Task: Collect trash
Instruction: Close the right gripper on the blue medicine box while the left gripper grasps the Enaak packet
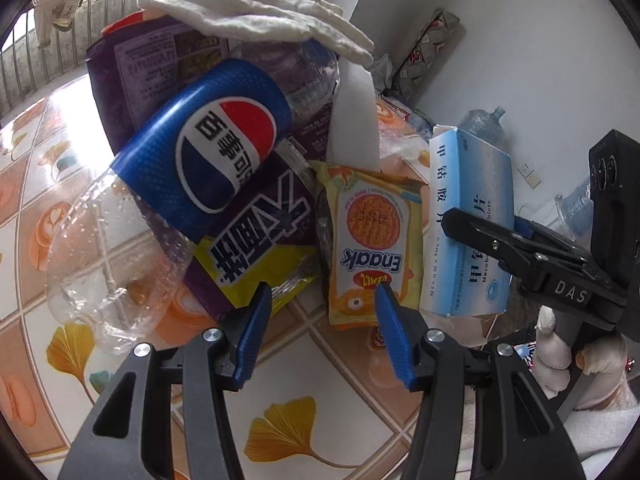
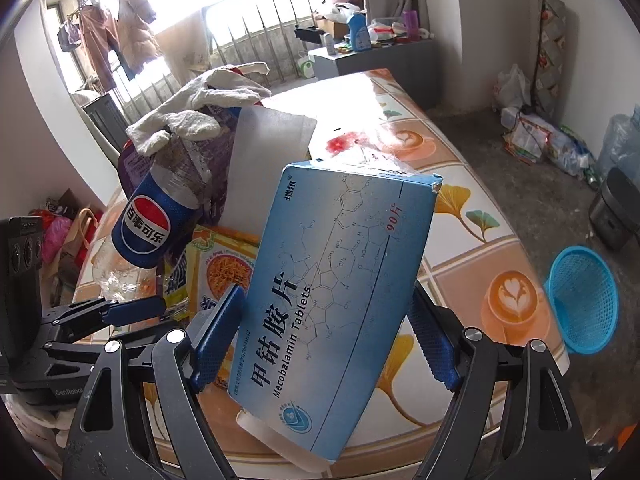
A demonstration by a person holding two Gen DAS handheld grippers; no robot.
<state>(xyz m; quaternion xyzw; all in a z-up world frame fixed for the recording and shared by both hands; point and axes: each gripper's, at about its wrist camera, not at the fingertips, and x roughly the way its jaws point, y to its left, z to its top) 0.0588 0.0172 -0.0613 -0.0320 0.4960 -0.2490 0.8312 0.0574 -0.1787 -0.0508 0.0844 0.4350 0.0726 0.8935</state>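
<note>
A pile of trash lies on the patterned table: an empty Pepsi bottle, a purple snack bag, a yellow Enaak noodle packet and a white cloth on top. My left gripper is open and empty, just in front of the noodle packet. My right gripper is shut on a blue medicine box, held tilted above the table; the box also shows in the left wrist view.
A blue plastic basket stands on the floor beyond the table's right edge. A grey cabinet with bottles stands at the back by the window rail. Bags and a water jug lie on the floor at right.
</note>
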